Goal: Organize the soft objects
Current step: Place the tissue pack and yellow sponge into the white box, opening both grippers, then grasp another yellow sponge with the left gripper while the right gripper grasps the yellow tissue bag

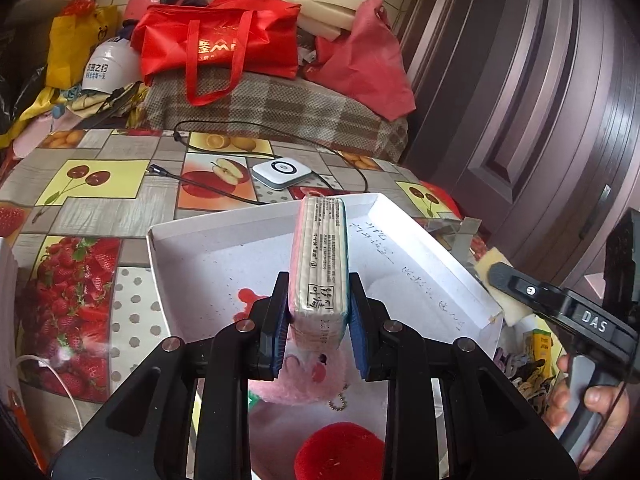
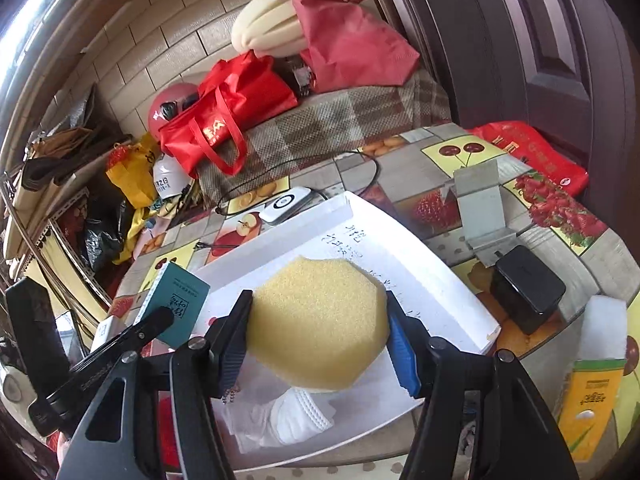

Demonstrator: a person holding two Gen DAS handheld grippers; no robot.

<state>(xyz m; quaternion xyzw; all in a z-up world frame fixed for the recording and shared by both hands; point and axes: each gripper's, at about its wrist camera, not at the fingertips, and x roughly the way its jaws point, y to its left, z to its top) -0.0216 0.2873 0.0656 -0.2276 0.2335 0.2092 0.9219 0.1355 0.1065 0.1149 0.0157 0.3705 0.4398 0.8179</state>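
Blue-padded fingers of the left gripper (image 1: 319,312) pinch one tissue pack (image 1: 320,264) by its sides, holding it on edge above the white box lid (image 1: 192,264). Just beside it, the right gripper (image 2: 318,336) squeezes one yellow sponge (image 2: 320,320) between its pads, over the same lid (image 2: 440,280). That single lid, the largest thing in play, lies on the fruit-print tablecloth (image 1: 100,208). Inside it, near the cameras, sit one pink plush toy (image 1: 296,380), one red pom-pom (image 1: 340,452) and one white face mask (image 2: 296,412). Beyond the lid's far rim rests one small white device (image 1: 282,172) with one black cable (image 1: 224,194).
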